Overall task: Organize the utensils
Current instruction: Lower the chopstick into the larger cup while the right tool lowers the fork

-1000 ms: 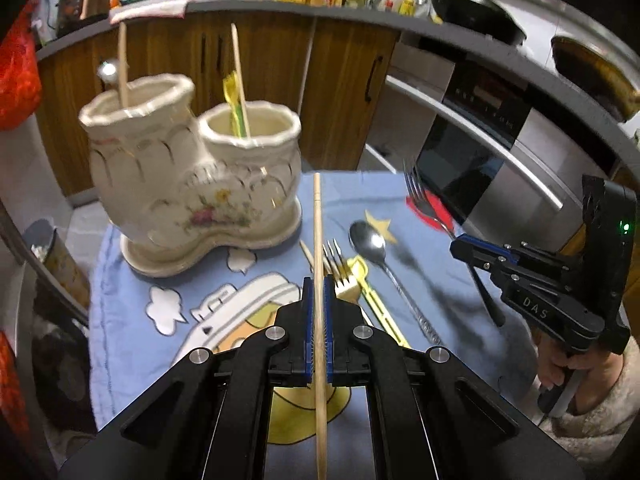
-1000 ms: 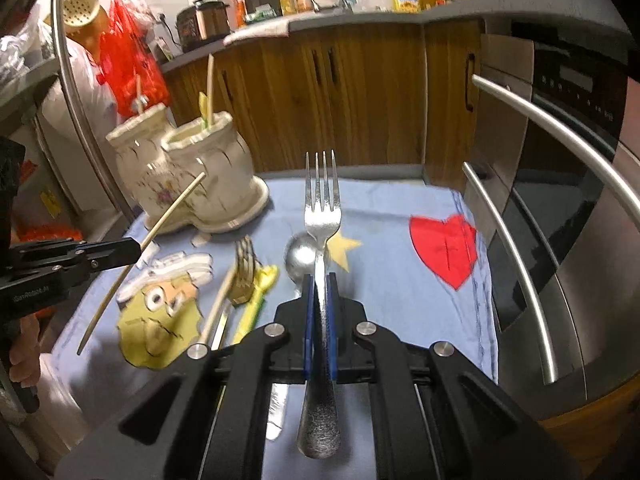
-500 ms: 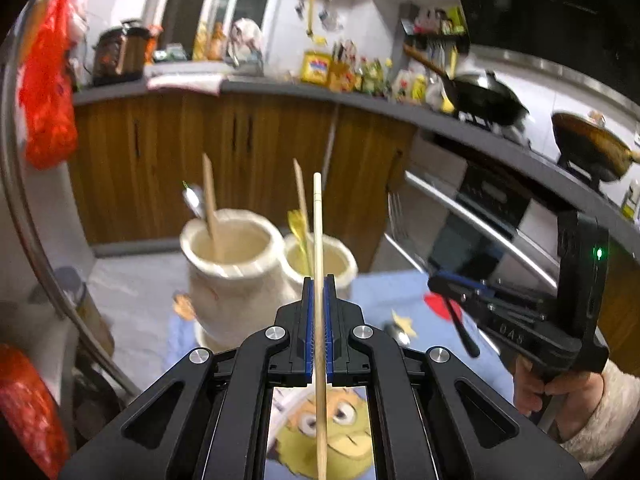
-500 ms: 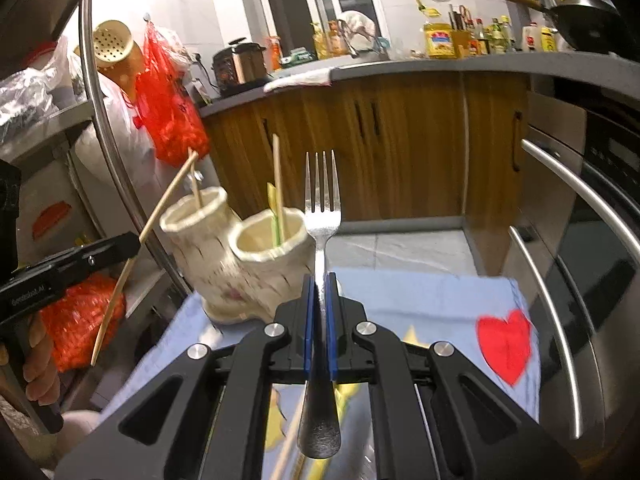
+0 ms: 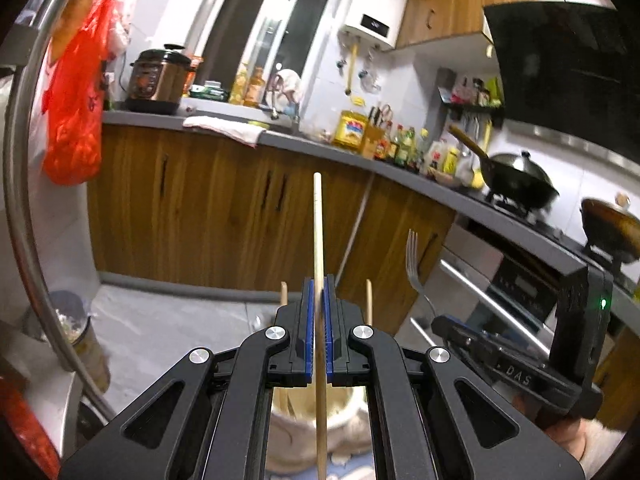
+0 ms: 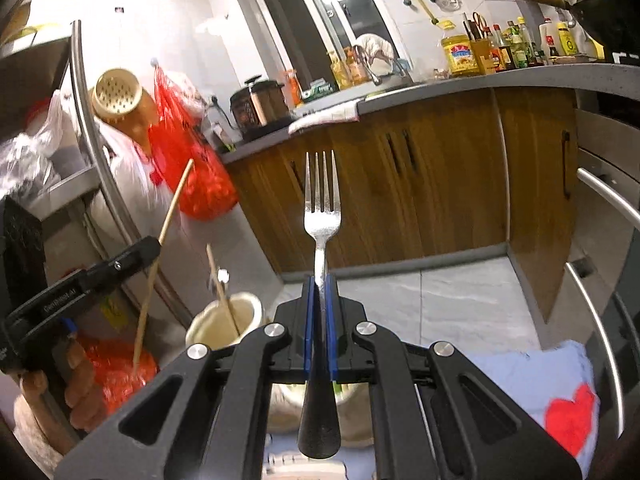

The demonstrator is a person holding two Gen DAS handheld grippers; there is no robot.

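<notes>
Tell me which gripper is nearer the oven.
Right. The right gripper, clamping a fork, sits just in front of the oven. The left gripper, clamping a chopstick, is beyond it, on the side away from the oven.

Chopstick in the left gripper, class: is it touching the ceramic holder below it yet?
Cannot tell. In the left wrist view the chopstick runs down over the ceramic holder, its lower end out of frame.

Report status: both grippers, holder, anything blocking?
Left gripper shut on chopstick, upright over holder. Right gripper shut on fork, tines up, above holder. Sticks already in both cups; nothing else seen blocking.
</notes>
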